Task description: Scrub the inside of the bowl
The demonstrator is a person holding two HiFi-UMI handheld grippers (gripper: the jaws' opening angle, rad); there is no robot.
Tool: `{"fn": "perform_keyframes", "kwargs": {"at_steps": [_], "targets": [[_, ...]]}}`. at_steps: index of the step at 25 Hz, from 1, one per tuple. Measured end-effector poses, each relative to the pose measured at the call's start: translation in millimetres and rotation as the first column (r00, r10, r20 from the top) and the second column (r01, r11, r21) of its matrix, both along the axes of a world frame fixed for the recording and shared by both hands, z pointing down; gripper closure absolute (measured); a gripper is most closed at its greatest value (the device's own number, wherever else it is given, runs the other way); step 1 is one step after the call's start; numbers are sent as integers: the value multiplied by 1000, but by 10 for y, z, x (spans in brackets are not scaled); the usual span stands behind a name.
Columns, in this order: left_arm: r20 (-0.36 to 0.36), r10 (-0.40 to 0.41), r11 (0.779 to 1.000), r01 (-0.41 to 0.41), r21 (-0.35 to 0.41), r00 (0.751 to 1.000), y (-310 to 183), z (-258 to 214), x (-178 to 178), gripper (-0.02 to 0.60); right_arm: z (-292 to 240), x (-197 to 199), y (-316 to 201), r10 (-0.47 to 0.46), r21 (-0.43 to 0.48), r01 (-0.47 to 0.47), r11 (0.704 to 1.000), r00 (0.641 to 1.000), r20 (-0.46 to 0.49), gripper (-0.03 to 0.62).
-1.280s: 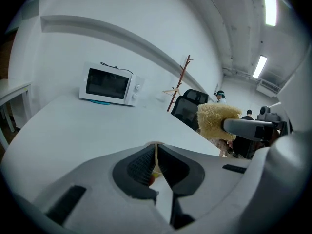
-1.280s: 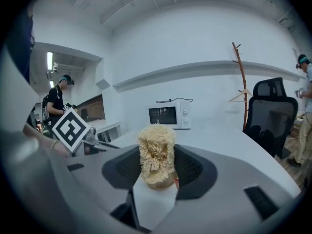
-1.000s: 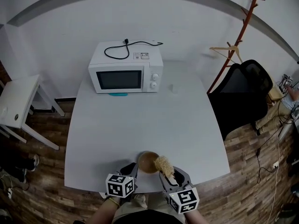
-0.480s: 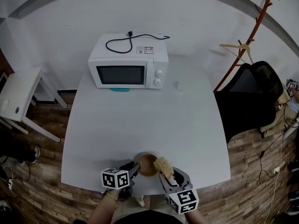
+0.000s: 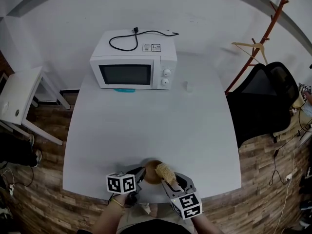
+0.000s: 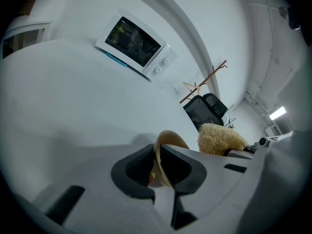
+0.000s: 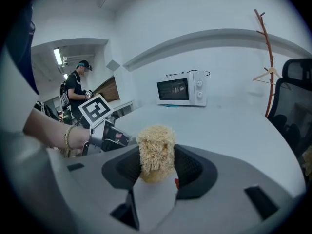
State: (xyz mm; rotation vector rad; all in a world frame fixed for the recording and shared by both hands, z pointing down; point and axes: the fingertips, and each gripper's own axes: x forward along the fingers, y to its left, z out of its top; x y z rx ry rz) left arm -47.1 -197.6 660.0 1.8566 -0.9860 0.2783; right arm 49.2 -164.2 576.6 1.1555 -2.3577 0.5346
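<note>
My left claw is closing narrow on the near rim of the bowl at the table's near edge, I judge to steady it. My right claw clamps the scrubber, held over the bowl's right rim, ready to go inside.

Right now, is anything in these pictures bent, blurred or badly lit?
Head view: fisheye bows the table at its edges; light even, no glare. Left gripper view: black corners, the bowl soft at its near rim. Right gripper view: scrubber sharp, black corners too.
</note>
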Motion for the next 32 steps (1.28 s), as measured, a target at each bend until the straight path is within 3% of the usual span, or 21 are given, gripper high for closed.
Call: {"fn": "perform_keyframes", "kwargs": {"at_steps": [8,19,32], "targets": [[42,-8,999,6,47,999,-17,-112,-26,546,214,-135,13,-72,-51,69,996,996,-57,410],[118,15,989,-32,142,993,37,-328,13,552,416,-134,59,-96,-112,84,990,989,-114,410],[133,33,988,-53,147,991,117,-344,36,552,565,-208,33,-111,-138,89,986,981,-161,410]]}}
